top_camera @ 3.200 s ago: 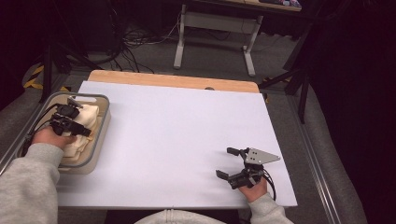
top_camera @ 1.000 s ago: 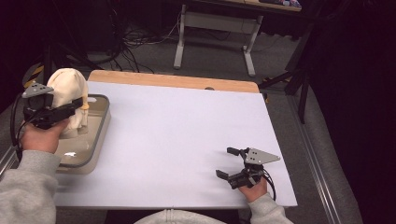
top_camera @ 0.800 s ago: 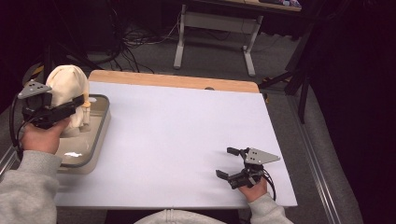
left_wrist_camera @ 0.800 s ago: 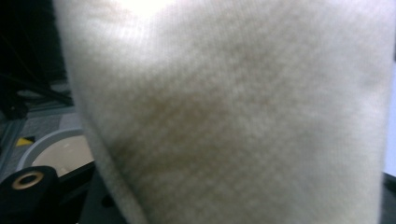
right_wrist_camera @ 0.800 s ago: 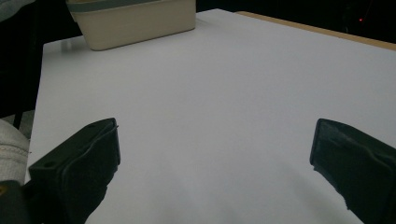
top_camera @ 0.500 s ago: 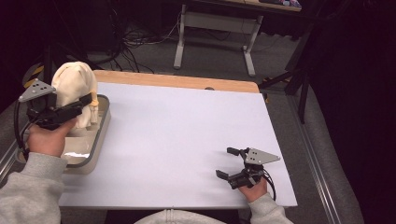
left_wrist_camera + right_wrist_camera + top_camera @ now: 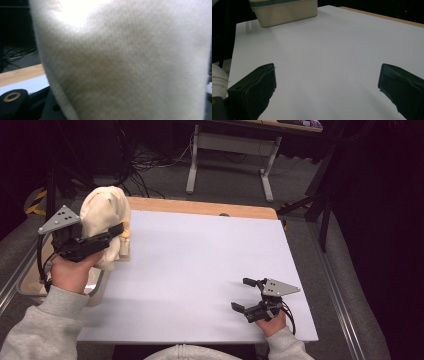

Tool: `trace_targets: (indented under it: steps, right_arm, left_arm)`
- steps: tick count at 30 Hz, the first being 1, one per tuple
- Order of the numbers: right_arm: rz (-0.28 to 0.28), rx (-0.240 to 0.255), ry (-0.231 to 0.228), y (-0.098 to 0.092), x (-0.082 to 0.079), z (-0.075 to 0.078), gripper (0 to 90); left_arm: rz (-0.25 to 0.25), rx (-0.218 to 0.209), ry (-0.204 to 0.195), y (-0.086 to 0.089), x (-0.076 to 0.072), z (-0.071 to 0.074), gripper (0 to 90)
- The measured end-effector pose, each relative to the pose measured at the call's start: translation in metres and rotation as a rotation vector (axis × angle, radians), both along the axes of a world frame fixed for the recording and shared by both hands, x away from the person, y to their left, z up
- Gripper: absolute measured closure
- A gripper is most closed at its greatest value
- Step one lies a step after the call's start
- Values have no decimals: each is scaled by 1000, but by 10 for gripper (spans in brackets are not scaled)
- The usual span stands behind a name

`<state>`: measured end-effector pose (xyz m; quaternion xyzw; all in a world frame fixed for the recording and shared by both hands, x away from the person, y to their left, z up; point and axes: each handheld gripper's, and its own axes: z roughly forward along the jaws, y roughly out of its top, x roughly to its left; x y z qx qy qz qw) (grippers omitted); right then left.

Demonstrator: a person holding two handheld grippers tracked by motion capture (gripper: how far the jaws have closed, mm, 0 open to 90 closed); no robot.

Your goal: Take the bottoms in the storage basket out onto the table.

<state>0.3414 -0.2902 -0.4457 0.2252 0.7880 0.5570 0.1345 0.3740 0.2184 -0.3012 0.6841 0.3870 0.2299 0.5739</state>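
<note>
Soft, light cream knit garment [image 7: 105,217], bunched in the left tool [image 7: 112,231] above the tabletop's [image 7: 200,265] left edge, should sag unless gripped through several folds; right tool [image 7: 246,295] rests wide, holding nothing.

The cream cloth [image 7: 106,212] looks soft, with a fine knit weave. The table [image 7: 200,255] top is smooth, matt white; its far edge is wood. The bin [image 7: 284,11] looks like smooth plastic.
</note>
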Motion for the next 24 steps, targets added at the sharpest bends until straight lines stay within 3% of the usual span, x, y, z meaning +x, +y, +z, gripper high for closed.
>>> trace_targets:
  steps: [7, 9, 24]
  right_arm:
    - [1, 1, -1, 0, 0, 0, 19]
    - [2, 1, -2, 0, 0, 0, 19]
    - [6, 1, -4, 0, 0, 0, 19]
  left_arm:
    - [-63, -22, -17, -23, 0, -7, 498]
    - [-102, -35, -18, -34, 1, -11, 498]
    - [-257, -74, 26, -93, 1, -38, 498]
